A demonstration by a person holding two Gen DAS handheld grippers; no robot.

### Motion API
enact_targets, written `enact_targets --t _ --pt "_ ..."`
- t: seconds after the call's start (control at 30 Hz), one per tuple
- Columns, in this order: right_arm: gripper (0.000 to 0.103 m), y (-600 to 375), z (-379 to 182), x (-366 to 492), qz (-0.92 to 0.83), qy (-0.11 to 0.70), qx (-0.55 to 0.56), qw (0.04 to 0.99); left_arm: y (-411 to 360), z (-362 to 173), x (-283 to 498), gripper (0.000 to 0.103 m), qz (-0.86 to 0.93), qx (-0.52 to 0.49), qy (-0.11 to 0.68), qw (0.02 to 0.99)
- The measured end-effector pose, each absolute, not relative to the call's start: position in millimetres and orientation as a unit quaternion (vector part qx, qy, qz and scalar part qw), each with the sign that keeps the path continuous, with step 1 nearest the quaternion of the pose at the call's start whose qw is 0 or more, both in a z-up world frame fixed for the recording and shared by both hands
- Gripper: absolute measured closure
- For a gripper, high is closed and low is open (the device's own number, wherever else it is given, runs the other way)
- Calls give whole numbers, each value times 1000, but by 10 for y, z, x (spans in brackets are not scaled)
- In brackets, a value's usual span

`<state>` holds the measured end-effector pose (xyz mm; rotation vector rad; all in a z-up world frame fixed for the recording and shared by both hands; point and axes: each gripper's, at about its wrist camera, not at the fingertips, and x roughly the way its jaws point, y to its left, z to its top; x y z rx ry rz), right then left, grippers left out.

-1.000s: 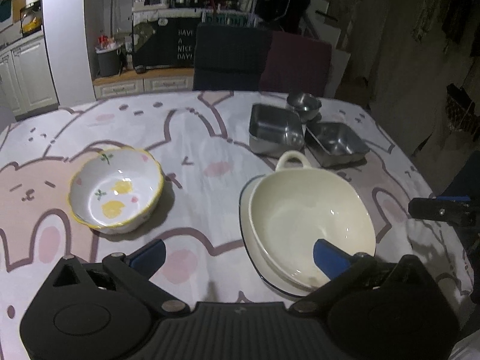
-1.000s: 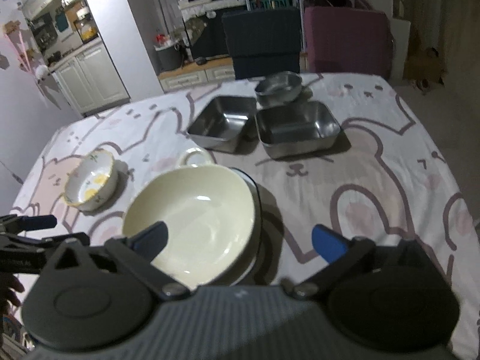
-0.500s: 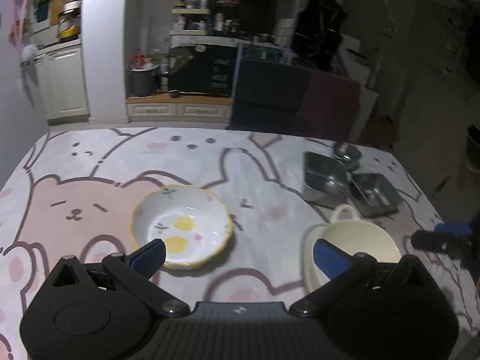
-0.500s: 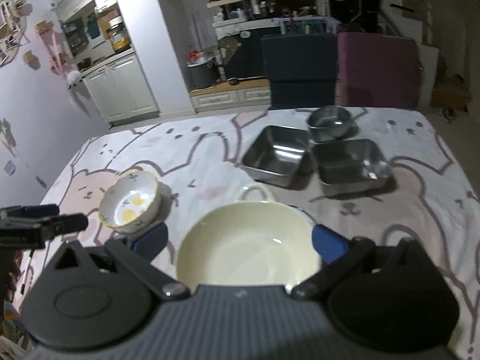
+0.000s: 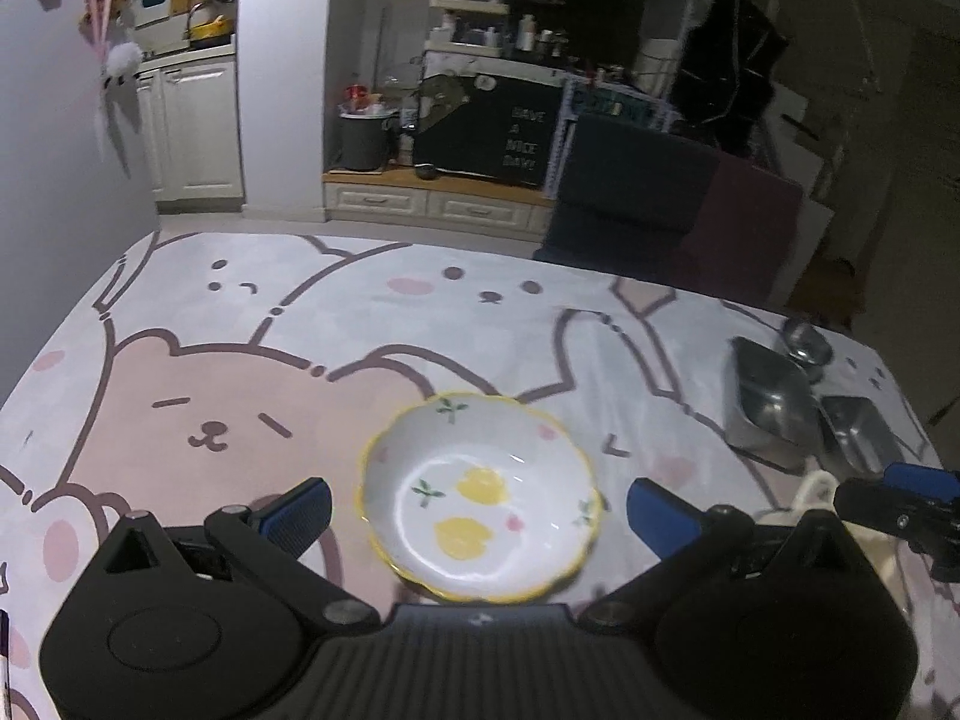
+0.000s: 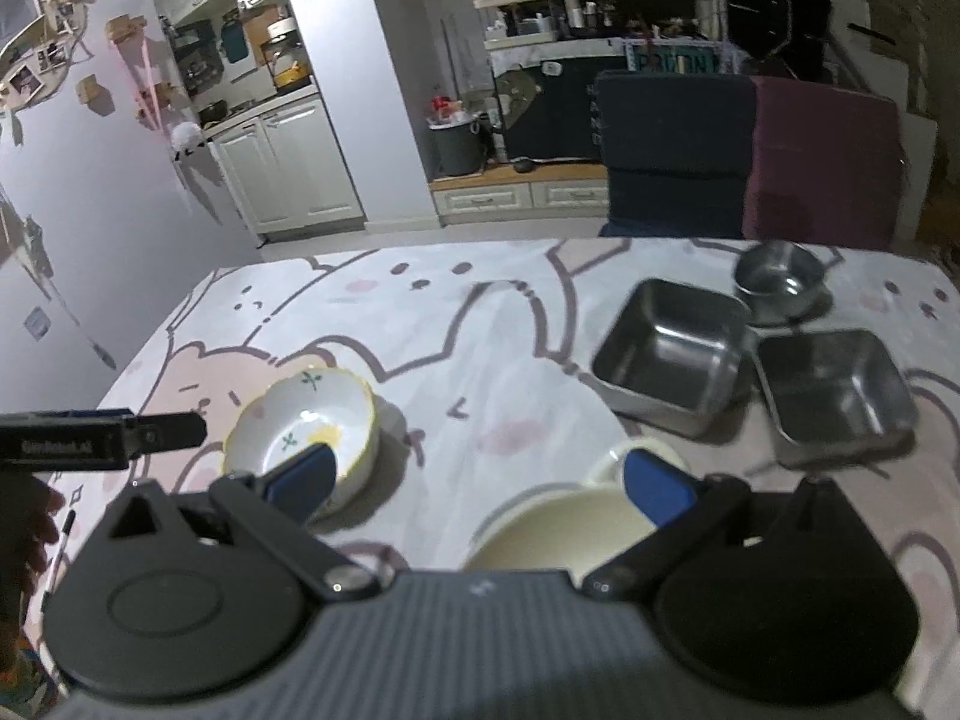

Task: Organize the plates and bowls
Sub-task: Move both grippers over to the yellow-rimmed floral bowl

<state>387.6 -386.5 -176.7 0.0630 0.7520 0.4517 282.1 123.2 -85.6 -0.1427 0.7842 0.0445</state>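
Observation:
A white bowl with a yellow rim and lemon print (image 5: pixel 480 492) stands on the cartoon tablecloth (image 5: pixel 240 396). My left gripper (image 5: pixel 480 510) hovers above its near side, open, with the bowl showing between the blue fingertips (image 5: pixel 300 507). In the right wrist view that same bowl (image 6: pixel 300 420) is at the left. A cream bowl with a loop handle (image 6: pixel 558 534) lies just under my right gripper (image 6: pixel 477 480), which is open and holds nothing. The left gripper (image 6: pixel 102 438) pokes in from the left edge there.
Two square steel containers (image 6: pixel 672 354) (image 6: pixel 834 384) and a small round steel bowl (image 6: pixel 780 282) are grouped at the table's far right. A dark blue chair (image 6: pixel 672 150) and a maroon chair (image 6: pixel 822 162) stand behind the far edge. A hand (image 6: pixel 24 528) shows at lower left.
Both grippers have drawn back and risen. The left one swung left, so the lemon bowl is now centred between its fingers and the cream bowl has slid to the frame edge.

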Motion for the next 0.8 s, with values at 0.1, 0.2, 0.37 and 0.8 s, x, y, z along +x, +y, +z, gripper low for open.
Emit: enact_targets --t 0.1,0.2,0.37,0.8 --pt "0 -3697 -1842 4045 222 363 26 904 1326 -902 2927 0 27 -70 387 919" --pt "0 -3584 -1899 4179 224 367 33 902 1413 -955 3026 0 36 -68 391 917" --pt "0 -3340 -1994 4392 219 375 43 900 1551 -1057 3152 0 50 -61 401 913" --pt "2 -2751 -2247 4702 302 421 16 855 1824 -1268 3353 0 36 -68 412 908"
